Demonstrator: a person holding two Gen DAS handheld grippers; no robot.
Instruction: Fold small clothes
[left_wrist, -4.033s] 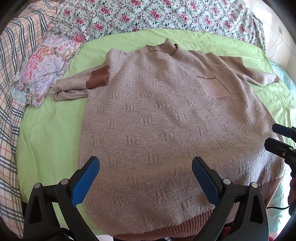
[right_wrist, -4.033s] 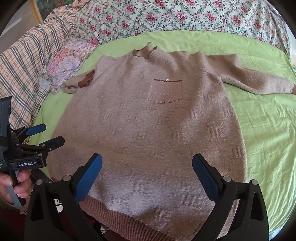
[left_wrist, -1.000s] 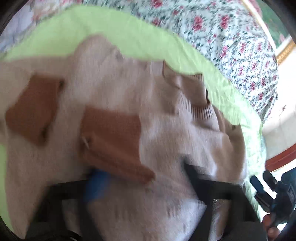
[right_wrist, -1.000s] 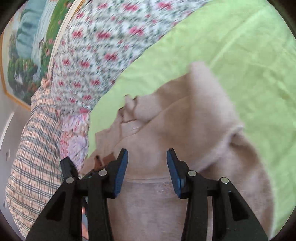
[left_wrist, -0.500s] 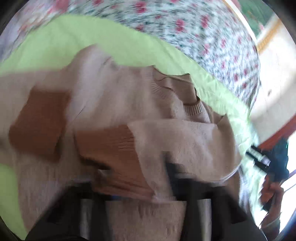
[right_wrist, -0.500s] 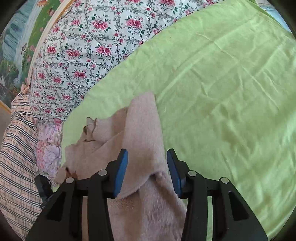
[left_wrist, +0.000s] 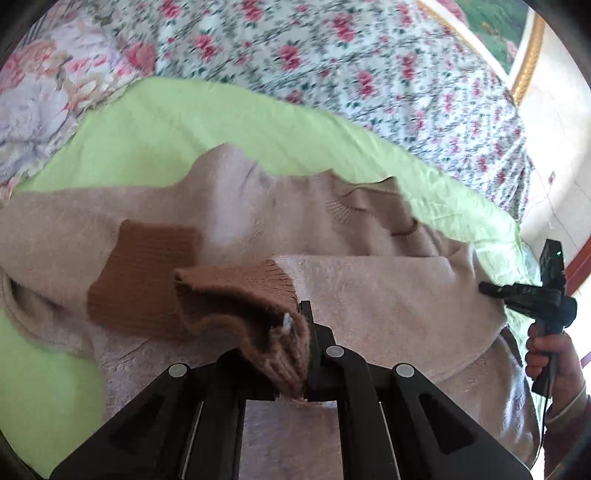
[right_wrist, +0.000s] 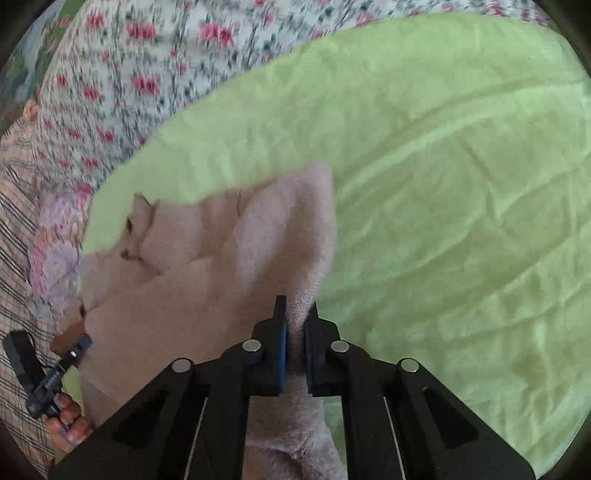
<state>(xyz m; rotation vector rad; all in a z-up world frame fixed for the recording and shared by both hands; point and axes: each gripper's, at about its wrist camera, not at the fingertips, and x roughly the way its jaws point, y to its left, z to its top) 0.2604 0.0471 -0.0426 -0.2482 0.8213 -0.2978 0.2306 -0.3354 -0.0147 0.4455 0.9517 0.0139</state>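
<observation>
A beige knit sweater (left_wrist: 369, 295) lies on a green sheet (left_wrist: 177, 125), both sleeves folded in across the chest. My left gripper (left_wrist: 301, 343) is shut on the brown ribbed cuff (left_wrist: 236, 291) of the sleeve laid over the body. The other brown cuff (left_wrist: 144, 273) lies flat to the left. In the right wrist view my right gripper (right_wrist: 294, 332) is shut on a fold of the sweater (right_wrist: 207, 280) at its right edge. The right gripper also shows in the left wrist view (left_wrist: 487, 288) touching the sweater's right side.
Floral bedding (left_wrist: 332, 62) lies beyond the sweater, and a floral pillow (left_wrist: 40, 99) at far left. A plaid cloth (right_wrist: 14, 236) lies at the left of the right wrist view. Bare green sheet (right_wrist: 461, 206) spreads right of the sweater.
Four seconds ago the sweater lay flat with both grippers open. Since then both sleeves came across the chest. In the last half second the right gripper closed on the sweater's edge.
</observation>
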